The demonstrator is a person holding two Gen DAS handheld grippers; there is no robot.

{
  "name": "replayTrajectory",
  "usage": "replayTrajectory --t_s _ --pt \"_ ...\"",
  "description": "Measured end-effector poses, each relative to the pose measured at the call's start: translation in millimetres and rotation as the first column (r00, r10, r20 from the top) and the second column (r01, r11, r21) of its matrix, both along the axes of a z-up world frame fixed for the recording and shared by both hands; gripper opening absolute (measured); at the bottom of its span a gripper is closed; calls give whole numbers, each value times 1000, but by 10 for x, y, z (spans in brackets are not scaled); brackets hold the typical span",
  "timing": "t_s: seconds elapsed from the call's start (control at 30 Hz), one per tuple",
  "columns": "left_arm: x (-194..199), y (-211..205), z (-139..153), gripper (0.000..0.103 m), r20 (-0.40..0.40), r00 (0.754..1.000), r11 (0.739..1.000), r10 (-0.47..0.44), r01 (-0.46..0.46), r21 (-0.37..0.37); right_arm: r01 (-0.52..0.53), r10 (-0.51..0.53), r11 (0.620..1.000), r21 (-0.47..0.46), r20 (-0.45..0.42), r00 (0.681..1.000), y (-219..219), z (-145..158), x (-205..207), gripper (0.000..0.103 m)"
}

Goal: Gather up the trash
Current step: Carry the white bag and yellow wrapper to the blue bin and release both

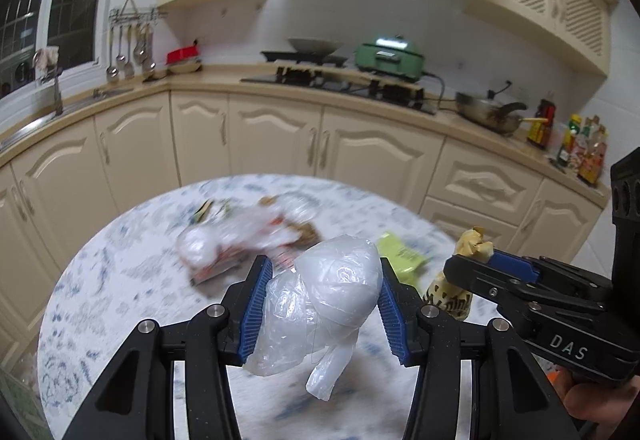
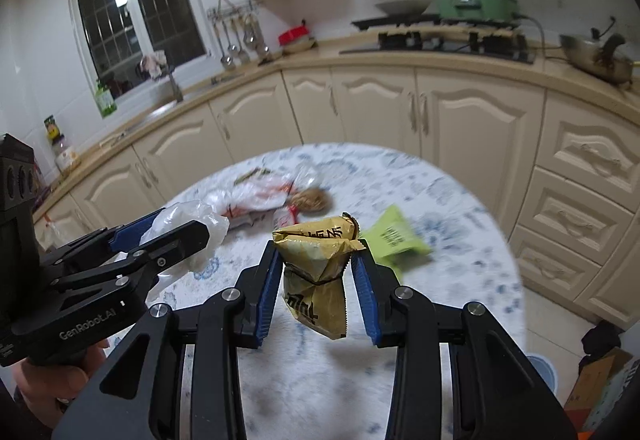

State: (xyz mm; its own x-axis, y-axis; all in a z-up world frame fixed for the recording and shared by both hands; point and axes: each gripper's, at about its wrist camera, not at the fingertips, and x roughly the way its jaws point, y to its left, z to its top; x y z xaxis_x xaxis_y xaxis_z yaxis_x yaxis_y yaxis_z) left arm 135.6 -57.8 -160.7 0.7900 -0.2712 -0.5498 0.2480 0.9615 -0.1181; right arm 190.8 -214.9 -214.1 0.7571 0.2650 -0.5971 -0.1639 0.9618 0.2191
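The left gripper [image 1: 322, 298] gripped a crumpled clear plastic bag [image 1: 324, 304]; the right gripper [image 2: 318, 276] gripped a gold snack wrapper [image 2: 316, 272], long axis vertical. Remaining trash lay on the round table [image 2: 460, 208]: a green packet [image 2: 394, 236] at 1 o'clock from the right gripper, the nearer one.

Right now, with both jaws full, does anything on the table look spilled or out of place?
Yes. A clear bag lies slumped mid-table with brown food spilling from its open end. A green packet lies loose beside it. The frames are blurred, so finer detail is unclear.
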Motion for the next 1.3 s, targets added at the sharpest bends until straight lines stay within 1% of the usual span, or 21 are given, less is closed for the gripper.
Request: replayTrajectory --t_s 0.2,0.37,0.57,0.7,0.8,1.0,1.07,1.17,1.3 --pt "-74 -400 191 47 52 996 998 -70 70 1 73 -72 997 -6 66 995 -419 291 -268 36" --pt "-108 -786 270 47 83 986 990 -144 144 4 159 -156 987 -19 96 983 -814 426 -480 36" --pt "-71 -1275 308 47 101 967 972 -233 235 -3 273 -268 962 -28 116 956 -1329 507 -774 36" --pt "2 -1665 272 47 94 948 952 -304 306 -6 357 -351 934 -29 114 929 -1718 496 -981 36" --pt "78 -1997 197 47 74 929 931 -364 365 -3 415 -411 910 -24 99 906 -2012 433 -1133 36" --pt "292 -2639 -18 47 8 885 885 -466 466 2 533 -532 846 -10 32 846 -2626 141 -1391 36" --pt "403 -2844 -97 47 -18 872 872 -490 490 4 568 -568 823 -10 5 823 -2820 11 -1470 36" --pt "580 -3145 -251 47 -64 855 856 -514 516 19 603 -603 798 -19 -34 797 -3037 -172 -1547 36" --pt "807 -3567 -483 47 -133 831 836 -540 548 31 638 -637 770 -28 -102 764 -3301 -495 -1599 36"
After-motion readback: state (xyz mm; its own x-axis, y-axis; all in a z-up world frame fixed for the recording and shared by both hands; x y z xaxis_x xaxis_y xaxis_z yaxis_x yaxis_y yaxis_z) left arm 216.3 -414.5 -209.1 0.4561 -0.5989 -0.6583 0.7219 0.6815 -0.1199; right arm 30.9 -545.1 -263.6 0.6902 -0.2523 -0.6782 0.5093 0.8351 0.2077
